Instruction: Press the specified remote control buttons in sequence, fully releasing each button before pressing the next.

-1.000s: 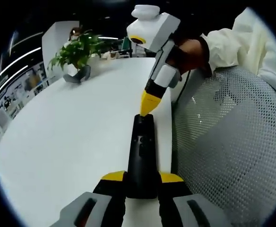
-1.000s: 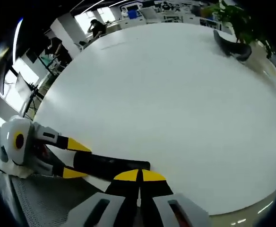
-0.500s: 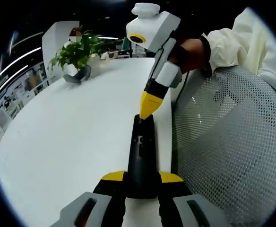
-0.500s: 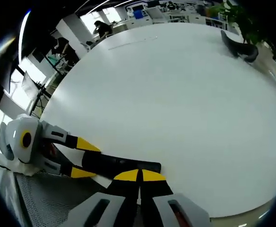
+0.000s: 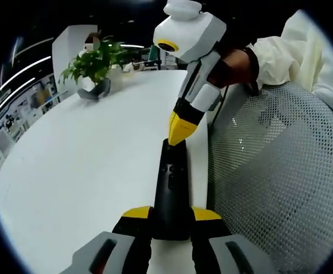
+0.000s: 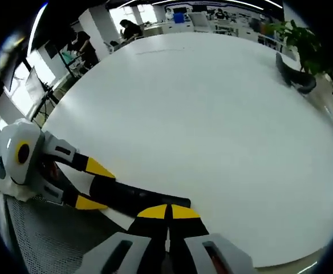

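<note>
Grip comes first here: the left gripper (image 5: 171, 217) has its yellow-tipped jaws clamped on the near end of the black remote control (image 5: 171, 191), one jaw on each long side, which looks meant to keep the body from sliding or twisting while its far end takes a push. The remote control lies flat along the edge of the white counter (image 5: 86, 171), pointing away from the left gripper, its face up so the buttons (image 5: 170, 177) stay reachable; which button is the target I cannot tell. At that far end the right gripper (image 5: 177, 132) comes down steeply with its jaws pressed together into a single narrow tip, holding nothing, evidently so it works as a finger; the tip sits at the remote control's top end, touching or just above it. In the right gripper view the same pairing shows from the other side, the closed yellow tips (image 6: 167, 212) meeting the dark bar held by the other gripper. Beyond, a potted plant (image 5: 91, 68) stands well apart on the counter, and a mesh chair back (image 5: 275, 182) sits just beside the counter's edge.
</note>
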A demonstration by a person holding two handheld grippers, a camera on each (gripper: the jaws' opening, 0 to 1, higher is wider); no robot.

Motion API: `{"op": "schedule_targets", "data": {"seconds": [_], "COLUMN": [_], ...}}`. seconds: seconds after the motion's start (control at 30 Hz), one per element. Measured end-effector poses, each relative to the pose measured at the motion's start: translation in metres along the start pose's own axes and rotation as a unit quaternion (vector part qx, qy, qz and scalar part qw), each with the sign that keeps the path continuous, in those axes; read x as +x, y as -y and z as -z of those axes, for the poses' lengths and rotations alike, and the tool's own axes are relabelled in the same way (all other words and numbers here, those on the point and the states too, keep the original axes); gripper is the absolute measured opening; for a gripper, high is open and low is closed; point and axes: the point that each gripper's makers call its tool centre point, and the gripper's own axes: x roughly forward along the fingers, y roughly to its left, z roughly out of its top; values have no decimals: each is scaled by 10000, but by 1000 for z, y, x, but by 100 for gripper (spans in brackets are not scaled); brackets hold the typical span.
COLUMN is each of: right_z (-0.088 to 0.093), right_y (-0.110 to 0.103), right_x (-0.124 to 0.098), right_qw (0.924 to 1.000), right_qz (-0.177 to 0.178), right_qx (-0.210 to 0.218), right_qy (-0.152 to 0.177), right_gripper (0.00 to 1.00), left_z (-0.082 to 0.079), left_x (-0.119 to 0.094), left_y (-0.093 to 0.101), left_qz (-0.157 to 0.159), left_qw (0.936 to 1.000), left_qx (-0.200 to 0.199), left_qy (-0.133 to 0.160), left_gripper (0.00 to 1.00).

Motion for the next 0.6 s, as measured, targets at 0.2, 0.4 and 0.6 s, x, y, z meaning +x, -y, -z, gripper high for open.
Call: {"op": "schedule_targets", "data": {"seconds": [0.2, 0.4, 0.6], "right_z": [0, 0, 0], "right_y": [2, -1, -2], "right_x": [0, 1, 2], "right_qw": [9990, 9997, 9999], "right_qz": [-197, -127, -31], "right_qx": [401, 183, -139], "right_qy": [43, 57, 68], "right_gripper": [0, 0, 0], "left_z": [0, 0, 0], "left_x": [0, 0, 1], "left_y": [0, 0, 0], "left_qz": [-1, 1, -4], "left_qw": [10000, 10000, 10000], "left_qx": [-3, -3, -3], "left_qy": [11, 17, 30], "left_gripper": [25, 25, 25]}}
